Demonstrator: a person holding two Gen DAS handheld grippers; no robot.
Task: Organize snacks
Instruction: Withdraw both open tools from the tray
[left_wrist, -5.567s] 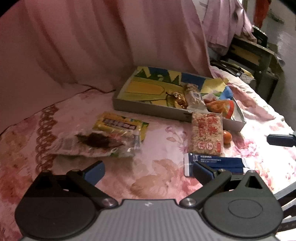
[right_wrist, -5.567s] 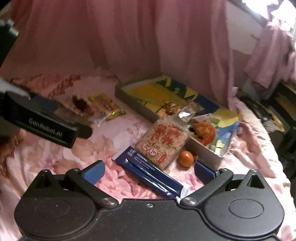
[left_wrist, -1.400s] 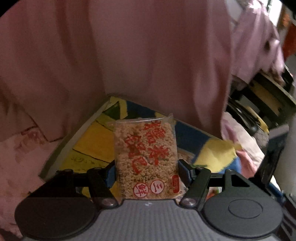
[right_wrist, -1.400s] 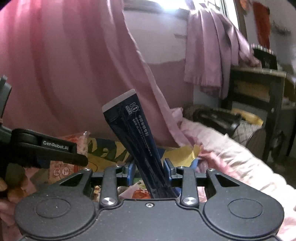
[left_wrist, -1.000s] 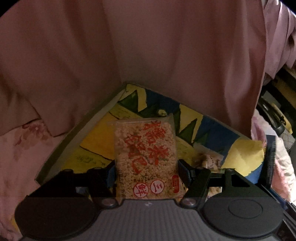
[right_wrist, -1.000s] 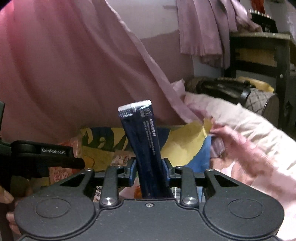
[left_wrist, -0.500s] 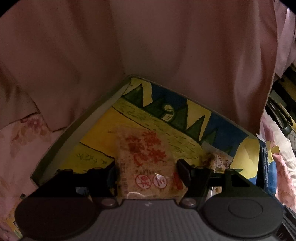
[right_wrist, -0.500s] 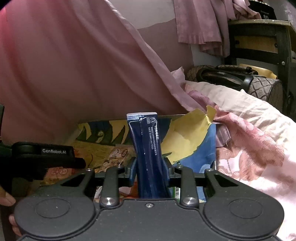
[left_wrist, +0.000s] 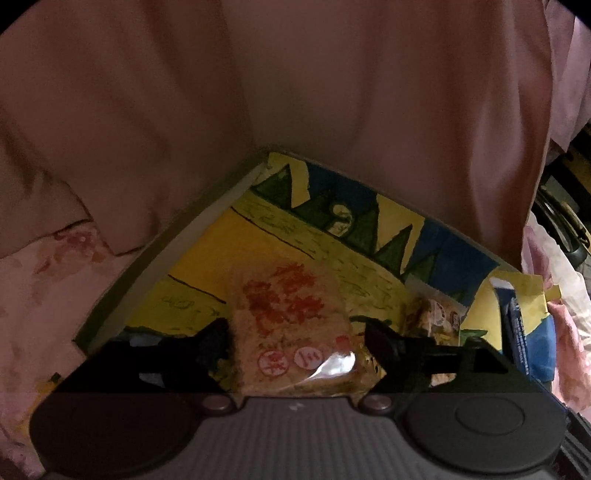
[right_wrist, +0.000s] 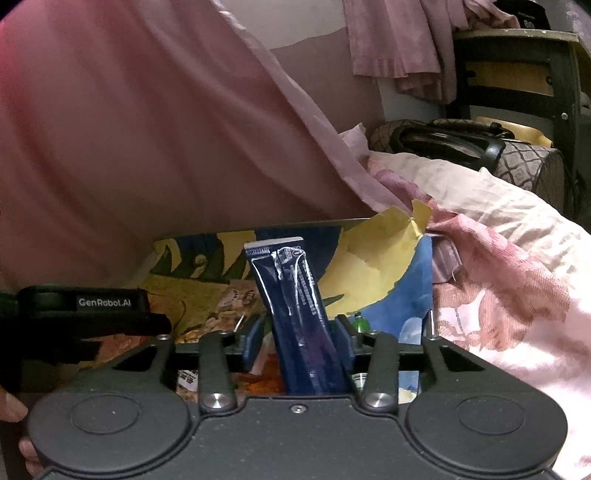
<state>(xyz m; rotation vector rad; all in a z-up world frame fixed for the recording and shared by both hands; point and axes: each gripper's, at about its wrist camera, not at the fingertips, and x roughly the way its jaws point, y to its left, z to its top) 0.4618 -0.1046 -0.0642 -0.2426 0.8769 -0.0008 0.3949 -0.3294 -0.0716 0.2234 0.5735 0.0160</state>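
Note:
A shallow grey box (left_wrist: 147, 273) lined with a yellow, green and blue picture lies on the bed. The rice cracker pack (left_wrist: 291, 325) with red print lies flat on the box floor. It sits between the fingers of my left gripper (left_wrist: 297, 343), whose jaws are opening and no longer press it. The dark blue stick pack (right_wrist: 299, 314) stands tilted between the fingers of my right gripper (right_wrist: 300, 339), over the box's right end (right_wrist: 388, 258). Those jaws are opening too: there is a gap at the left pad (right_wrist: 255, 339), and the pack leans toward the right pad. The blue stick pack (left_wrist: 517, 325) also shows at the right in the left wrist view.
Small wrapped snacks (left_wrist: 436, 317) and an orange packet (right_wrist: 258, 384) lie in the box's right part. A pink curtain (left_wrist: 295, 92) hangs right behind the box. Floral bedding (right_wrist: 498, 314) rises to the right, with a handbag (right_wrist: 461, 144) and dark furniture (right_wrist: 517, 74) beyond. A hand (right_wrist: 11, 406) shows at lower left.
Both grippers' jaws have widened. The rice cracker pack went from upright in the left grip to lying flat in the box. The blue pack now leans loosely between the right fingers.

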